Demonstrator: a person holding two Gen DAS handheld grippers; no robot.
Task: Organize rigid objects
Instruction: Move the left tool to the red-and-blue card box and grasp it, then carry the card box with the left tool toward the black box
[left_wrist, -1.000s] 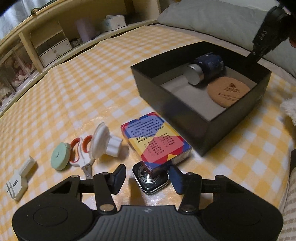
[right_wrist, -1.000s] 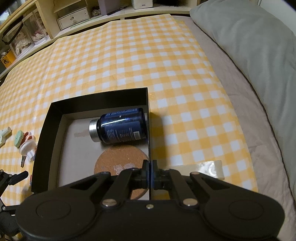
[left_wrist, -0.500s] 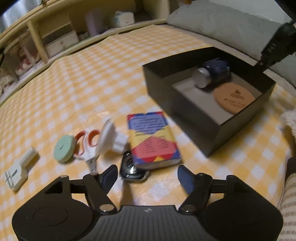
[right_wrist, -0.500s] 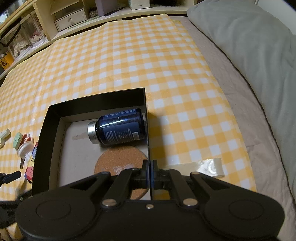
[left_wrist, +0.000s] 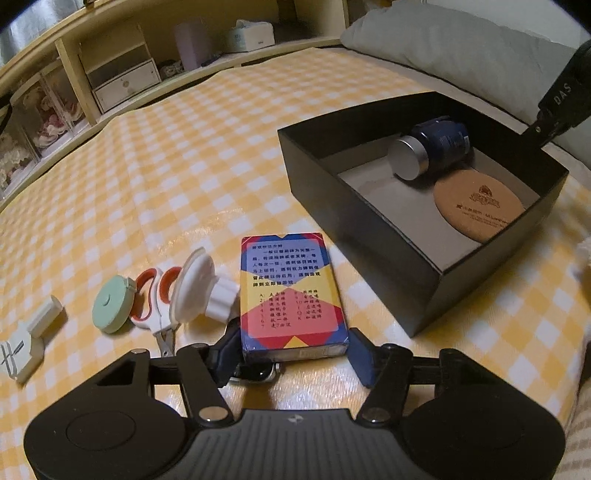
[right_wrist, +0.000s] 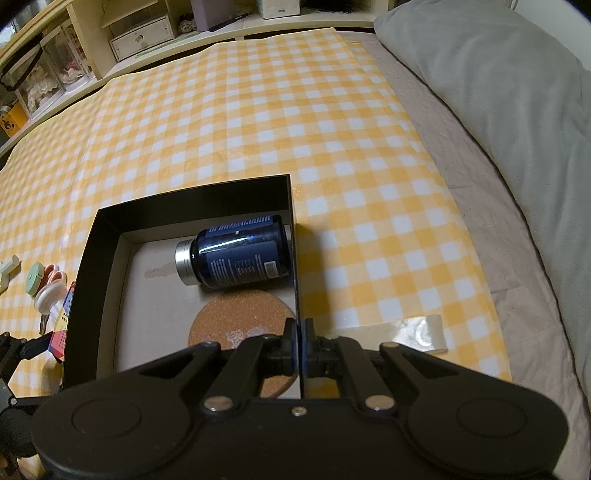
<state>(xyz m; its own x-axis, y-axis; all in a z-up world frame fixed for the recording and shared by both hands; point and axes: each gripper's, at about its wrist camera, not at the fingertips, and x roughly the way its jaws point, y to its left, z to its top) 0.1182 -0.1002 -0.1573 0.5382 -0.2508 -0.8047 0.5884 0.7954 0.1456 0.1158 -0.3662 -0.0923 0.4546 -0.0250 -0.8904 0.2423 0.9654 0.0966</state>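
Note:
A colourful card box (left_wrist: 291, 291) lies on the yellow checked cloth, its near end resting on a dark smartwatch (left_wrist: 258, 371). My left gripper (left_wrist: 293, 350) straddles that near end. Its jaws are closing and the pads meet the box's two long sides. To the right stands an open black box (left_wrist: 369, 236) holding a blue bottle (left_wrist: 432, 151) on its side and a round cork coaster (left_wrist: 480, 203). My right gripper (right_wrist: 299, 328) is shut on the thin right wall of the black box (right_wrist: 92, 266), just beside the coaster (right_wrist: 236, 325) and bottle (right_wrist: 236, 254).
Left of the card box lie a white suction holder (left_wrist: 199, 291), red-handled scissors (left_wrist: 155, 302), a mint tape measure (left_wrist: 110, 308) and a white clip (left_wrist: 26, 339). A grey pillow (right_wrist: 498, 92) lies to the right, shelves (left_wrist: 122, 81) stand behind. Clear tape (right_wrist: 417, 328) holds the cloth's edge.
My left gripper left the smartwatch, spread its jaws wider, shifted onto the card box's near end and narrowed around it. The card box turned lengthwise. My right gripper stayed put.

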